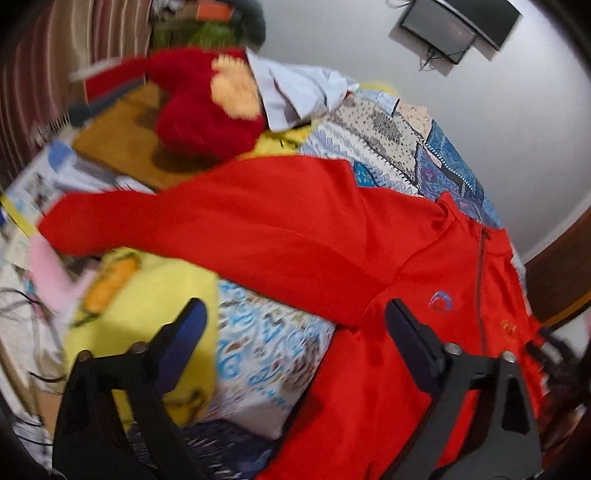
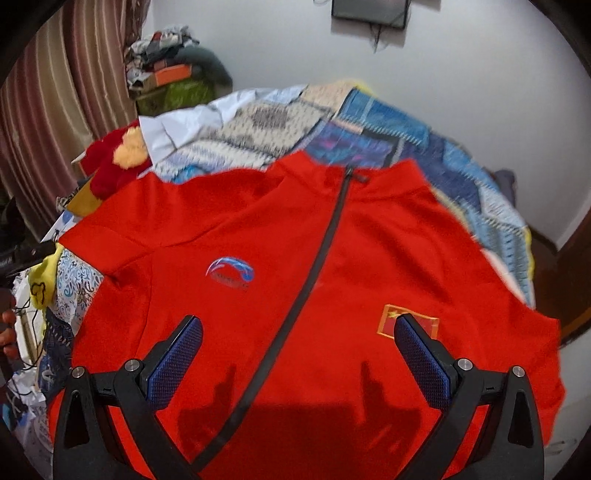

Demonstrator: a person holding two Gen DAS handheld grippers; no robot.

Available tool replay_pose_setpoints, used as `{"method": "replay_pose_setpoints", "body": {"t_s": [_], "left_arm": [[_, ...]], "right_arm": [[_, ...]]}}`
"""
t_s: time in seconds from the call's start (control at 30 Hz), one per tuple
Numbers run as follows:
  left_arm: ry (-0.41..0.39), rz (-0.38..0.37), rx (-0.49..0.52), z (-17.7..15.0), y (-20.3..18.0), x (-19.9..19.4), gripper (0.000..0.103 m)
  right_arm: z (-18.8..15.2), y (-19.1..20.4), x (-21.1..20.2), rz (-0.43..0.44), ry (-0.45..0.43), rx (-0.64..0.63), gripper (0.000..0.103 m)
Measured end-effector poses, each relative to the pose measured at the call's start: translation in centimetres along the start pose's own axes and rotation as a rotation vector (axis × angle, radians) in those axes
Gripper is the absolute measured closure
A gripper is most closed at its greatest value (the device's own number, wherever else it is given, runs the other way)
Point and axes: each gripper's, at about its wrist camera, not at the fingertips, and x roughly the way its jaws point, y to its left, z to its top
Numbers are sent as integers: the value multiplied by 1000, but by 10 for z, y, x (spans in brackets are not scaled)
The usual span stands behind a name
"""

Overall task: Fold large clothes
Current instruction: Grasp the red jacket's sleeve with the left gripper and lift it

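Observation:
A red zip-front jacket [image 2: 295, 258] lies face up on the bed, with a blue logo [image 2: 231, 273] and a flag patch [image 2: 391, 321] on the chest. Its left sleeve [image 1: 207, 218] stretches out flat to the left in the left wrist view. My left gripper [image 1: 295, 314] is open and empty, hovering over the patterned bedding beside the jacket's armpit. My right gripper [image 2: 299, 325] is open and empty, hovering above the jacket's chest, straddling the dark zipper [image 2: 325, 251].
A patterned blue and white quilt [image 2: 406, 129] covers the bed. A red plush toy [image 1: 207, 107], a yellow cloth [image 1: 147, 295] and a white garment [image 1: 295, 92] lie at the left. A striped curtain [image 2: 66, 92] hangs left. A dark screen [image 1: 458, 26] hangs on the wall.

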Motion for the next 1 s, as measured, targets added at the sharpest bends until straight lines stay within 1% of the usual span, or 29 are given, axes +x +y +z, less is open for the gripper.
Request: {"method": "replay_pose_setpoints", "body": {"t_s": [0.07, 0.13, 0.17, 0.23, 0.3, 0.33, 0.4, 0.47, 0.5, 0.57, 0.6, 0.63, 0.67, 0.7, 0.77, 0.8, 0.83, 0.87, 0.9, 0.93, 0.97, 1.0], "left_arm": [[36, -33, -47, 8, 4, 15, 21], [52, -44, -94, 12, 10, 23, 27], [51, -45, -117, 15, 13, 27, 33], [44, -39, -140, 21, 16, 33, 47], [49, 10, -151, 29, 19, 41, 74], [54, 24, -165, 33, 21, 44, 79], [49, 36, -186, 38, 25, 47, 94], [34, 68, -175, 46, 23, 47, 98], [13, 93, -151, 50, 16, 44, 99], [-35, 144, -75, 58, -4, 36, 100], [-73, 168, -15, 62, -20, 27, 100], [-102, 177, 31, 65, -33, 21, 100], [-133, 174, 81, 68, -50, 12, 100], [-172, 158, 160, 69, -76, 0, 100], [-212, 141, 261, 66, -110, -13, 100], [-228, 124, 331, 60, -137, -18, 100], [-227, 111, 355, 58, -148, -18, 100], [-211, 73, 382, 52, -165, -16, 100], [-182, 41, 397, 47, -176, -10, 100], [-155, 26, 404, 41, -183, -3, 100], [-106, 22, 410, 32, -191, 13, 100], [-73, 23, 412, 26, -194, 23, 100]], "right_arm": [[3, 1, 13, 17, 22, -1, 0], [3, 2, 18, 24, 27, -6, 0], [4, 3, 21, 25, 28, -13, 0], [7, 5, 24, 28, 25, -24, 0], [7, 6, 25, 28, 19, -30, 0], [8, 5, 25, 30, 18, -28, 0], [7, 2, 25, 40, 20, -18, 0], [7, -1, 24, 53, 23, 0, 0], [7, -4, 23, 56, 24, 7, 0], [8, -9, 20, 59, 24, 25, 0], [8, -12, 17, 59, 21, 34, 0], [9, -15, 14, 59, 18, 42, 0], [9, -19, 11, 59, 14, 51, 0], [9, -23, 6, 57, 9, 59, 0], [10, -30, -1, 52, -2, 72, 0], [11, -36, -8, 46, -13, 82, 0], [11, -40, -14, 42, -22, 90, 0], [10, -42, -18, 39, -28, 97, 0], [9, -47, -26, 35, -40, 111, 0], [8, -51, -31, 34, -46, 120, 0], [7, -55, -36, 35, -53, 129, 0], [5, -60, -45, 34, -63, 143, 0]]}}
